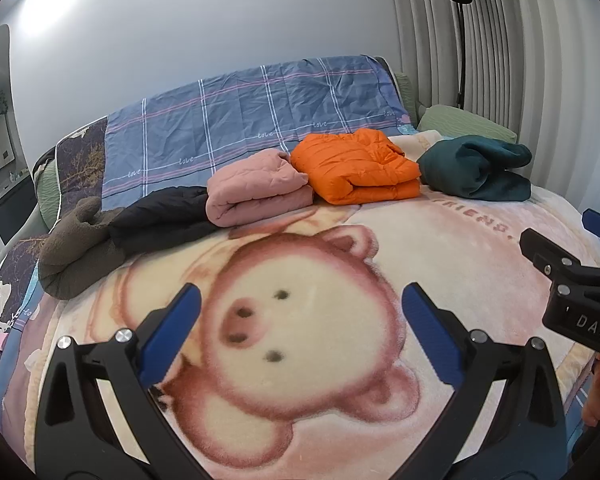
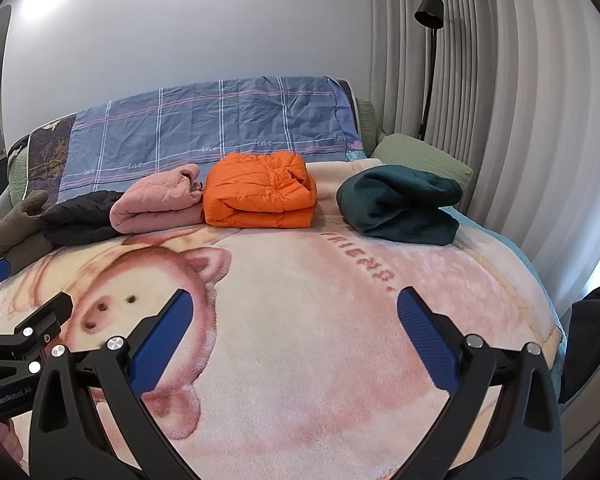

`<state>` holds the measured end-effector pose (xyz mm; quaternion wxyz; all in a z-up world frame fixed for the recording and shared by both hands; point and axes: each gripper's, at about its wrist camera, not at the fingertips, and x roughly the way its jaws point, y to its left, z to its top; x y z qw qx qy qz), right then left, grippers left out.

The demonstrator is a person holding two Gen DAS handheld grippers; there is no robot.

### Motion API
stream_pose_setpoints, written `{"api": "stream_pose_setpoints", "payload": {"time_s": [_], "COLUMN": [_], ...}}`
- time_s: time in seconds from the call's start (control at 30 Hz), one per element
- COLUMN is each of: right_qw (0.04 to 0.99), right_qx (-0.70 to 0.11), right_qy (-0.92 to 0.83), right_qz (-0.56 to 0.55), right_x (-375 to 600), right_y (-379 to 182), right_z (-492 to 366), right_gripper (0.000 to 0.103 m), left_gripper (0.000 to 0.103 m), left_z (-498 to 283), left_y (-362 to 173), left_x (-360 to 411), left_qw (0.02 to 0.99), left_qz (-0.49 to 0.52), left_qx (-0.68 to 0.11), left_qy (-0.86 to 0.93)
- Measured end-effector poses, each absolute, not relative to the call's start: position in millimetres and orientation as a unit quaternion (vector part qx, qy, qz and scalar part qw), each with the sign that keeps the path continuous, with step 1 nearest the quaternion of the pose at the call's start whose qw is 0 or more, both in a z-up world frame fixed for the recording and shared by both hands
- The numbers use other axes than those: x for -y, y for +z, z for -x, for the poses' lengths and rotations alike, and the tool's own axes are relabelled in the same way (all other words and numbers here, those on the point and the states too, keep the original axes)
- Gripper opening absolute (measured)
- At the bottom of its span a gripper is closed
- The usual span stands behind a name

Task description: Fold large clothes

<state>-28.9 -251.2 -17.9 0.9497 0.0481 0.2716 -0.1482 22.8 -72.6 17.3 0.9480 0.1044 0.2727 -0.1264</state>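
Left gripper (image 1: 300, 320) spread wide, blue pads (image 1: 172, 332) well apart, nothing between them, hovering over the bear face printed on the pink plush blanket (image 1: 440, 240). Right gripper (image 2: 292, 324) likewise spread wide and empty, poised above the same blanket's plain pink stretch, just beside the left gripper (each one's black frame edging into the other's view). Underneath, a bed covered by that blanket, with "FRIEND" lettering near its far part; beyond it a blue plaid sheet (image 1: 240, 120) printed with "love" draped over the head of the bed, a green pillow (image 2: 424, 160) at the far right. Behind all this, a pale plain wall, grey pleated curtains (image 2: 500, 100) down the right side, and a black floor lamp (image 2: 430, 12) standing before them. Folded clothes in a row across the far half of the blanket, well apart from both grippers: a brown fleece garment (image 1: 76, 256) at the far left, loosely bunched; a black jacket (image 1: 160, 216) touching it; a pink quilted jacket (image 1: 256, 188) folded into a thick bundle, resting partly against the black one; an orange puffer jacket (image 1: 356, 168) folded neatly, just beside the pink; a dark teal garment (image 2: 400, 204) rolled loosely, set apart to the right near the pillow. Nothing gripped or touched by either gripper.
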Motion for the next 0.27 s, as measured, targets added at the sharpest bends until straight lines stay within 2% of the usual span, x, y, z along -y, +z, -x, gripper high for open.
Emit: {"api": "stream_pose_setpoints", "payload": {"time_s": [0.27], "right_qw": [0.950], "right_qx": [-0.272], "right_qy": [-0.149], "right_qz": [-0.048], "right_x": [250.6], "right_y": [-17.9], "right_z": [29.0], "right_gripper": [0.102], "left_gripper": [0.101], "left_z": [-23.2], "left_y": [17.2], "left_x": [72.2], "left_qw": [0.948], "left_qz": [-0.106], "left_qx": [-0.271], "left_qy": [-0.126]}}
